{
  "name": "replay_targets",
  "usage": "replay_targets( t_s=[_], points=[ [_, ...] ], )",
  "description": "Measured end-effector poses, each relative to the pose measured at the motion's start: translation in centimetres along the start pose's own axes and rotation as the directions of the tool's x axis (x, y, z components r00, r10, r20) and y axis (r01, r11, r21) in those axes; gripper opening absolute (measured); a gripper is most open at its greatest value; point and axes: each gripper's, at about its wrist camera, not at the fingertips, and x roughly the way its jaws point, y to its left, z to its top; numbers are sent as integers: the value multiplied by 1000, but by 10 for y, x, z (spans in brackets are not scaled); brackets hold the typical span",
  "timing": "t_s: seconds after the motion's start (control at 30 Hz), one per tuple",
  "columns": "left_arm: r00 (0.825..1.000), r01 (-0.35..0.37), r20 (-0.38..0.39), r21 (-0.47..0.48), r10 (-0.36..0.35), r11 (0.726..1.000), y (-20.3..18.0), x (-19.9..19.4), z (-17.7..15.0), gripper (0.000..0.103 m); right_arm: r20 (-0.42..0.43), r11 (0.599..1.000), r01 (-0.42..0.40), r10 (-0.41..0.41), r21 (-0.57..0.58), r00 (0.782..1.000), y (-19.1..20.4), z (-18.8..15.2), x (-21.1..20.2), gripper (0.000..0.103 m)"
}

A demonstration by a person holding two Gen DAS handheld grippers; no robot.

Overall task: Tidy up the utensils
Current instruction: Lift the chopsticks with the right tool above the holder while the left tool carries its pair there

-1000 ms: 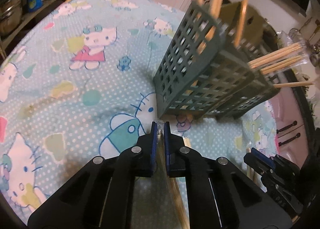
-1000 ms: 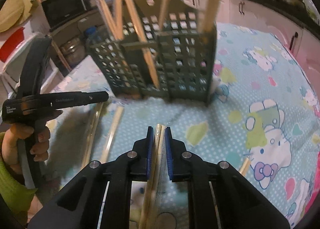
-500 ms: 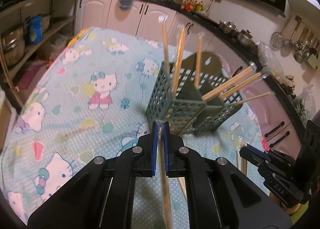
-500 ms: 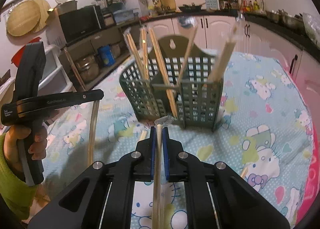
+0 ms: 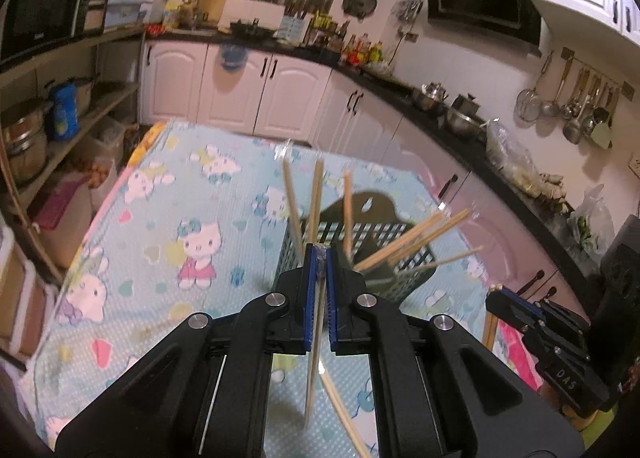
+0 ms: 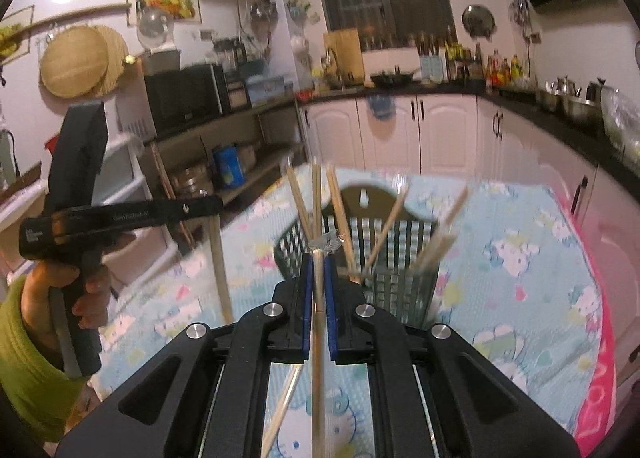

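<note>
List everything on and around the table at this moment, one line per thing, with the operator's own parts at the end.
Utensil basket: one, dark green lattice, standing on the table ahead of both grippers.
Chopsticks in the basket: several, pale wood, some in clear wrappers, leaning out at angles; exact count unclear.
Loose chopsticks: at least one, pale wood, lying on the cloth below the left gripper.
Tablecloth: one, light blue with cartoon cats, covering the table.
Kitchen cabinets: white, behind the table.
Left gripper: black with blue pads, shut on a wrapped chopstick.
Right gripper: black with blue pads, shut on another wrapped chopstick.
Hand: one, green sleeve, holding the left gripper's handle.
</note>
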Motion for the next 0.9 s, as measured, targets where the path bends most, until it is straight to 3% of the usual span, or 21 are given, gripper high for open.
replay_targets(
  t_s=[0.37, 0.9],
  points=[
    [995, 40, 90, 44, -44, 998, -25, -14, 39, 1, 186, 1000, 15, -13, -7, 982, -8, 46, -20, 6],
    [986, 14, 164, 96, -29, 995, -46, -4, 78, 1, 300, 996, 84, -79, -3, 951, -26, 95, -3, 6]
  ],
)
